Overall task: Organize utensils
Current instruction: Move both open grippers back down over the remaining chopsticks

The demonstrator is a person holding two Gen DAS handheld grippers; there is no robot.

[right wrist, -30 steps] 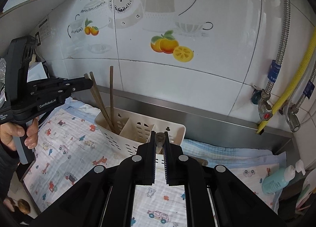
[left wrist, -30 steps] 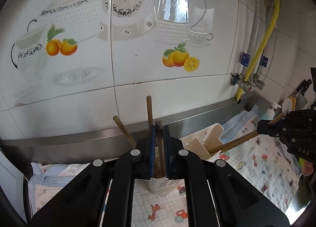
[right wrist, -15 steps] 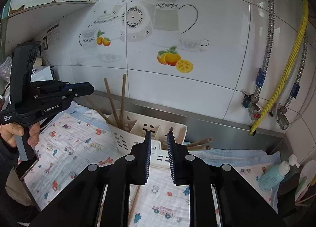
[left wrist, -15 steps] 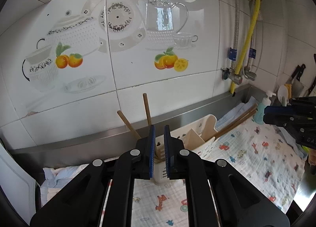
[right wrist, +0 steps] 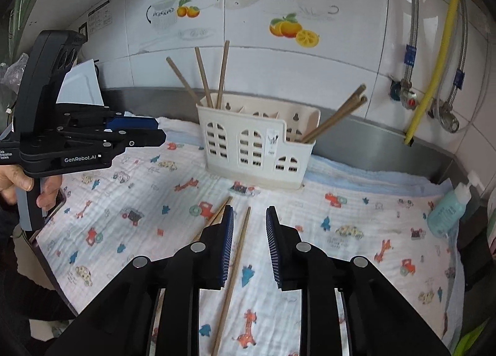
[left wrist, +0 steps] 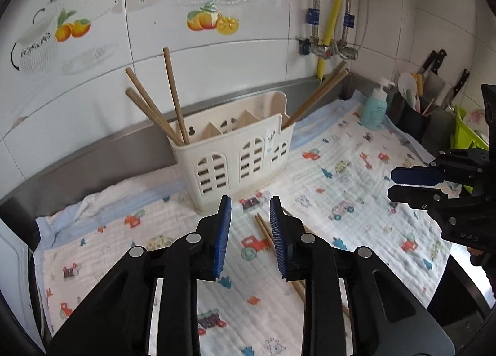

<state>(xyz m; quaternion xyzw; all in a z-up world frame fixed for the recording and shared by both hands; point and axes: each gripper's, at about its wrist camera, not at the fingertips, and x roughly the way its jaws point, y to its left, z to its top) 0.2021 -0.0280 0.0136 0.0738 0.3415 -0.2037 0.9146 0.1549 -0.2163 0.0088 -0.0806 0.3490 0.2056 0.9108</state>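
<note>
The utensil holder stood on the cloth-covered table against the tiled wall, with three chopsticks upright in its left compartment and two more leaning out of its right end. The task's remaining things were the loose chopsticks on the cloth in front of it. In the right wrist view one loose chopstick lay flat with its long axis running nearly straight away from the camera, toward the holder, and it sat below the gap of the right gripper, slightly nearer the left finger than the right. The right gripper's fingers had just been opening and stood apart, touching nothing. A second pair lay just left of it, partly hidden behind the left finger. The left gripper also had its fingers apart after just opening (nothing between them), and in its view a pair of chopsticks lay angled under its right finger. By my judgement the right hand was better lined up, since its chopstick lay along the fingers' own direction.
</note>
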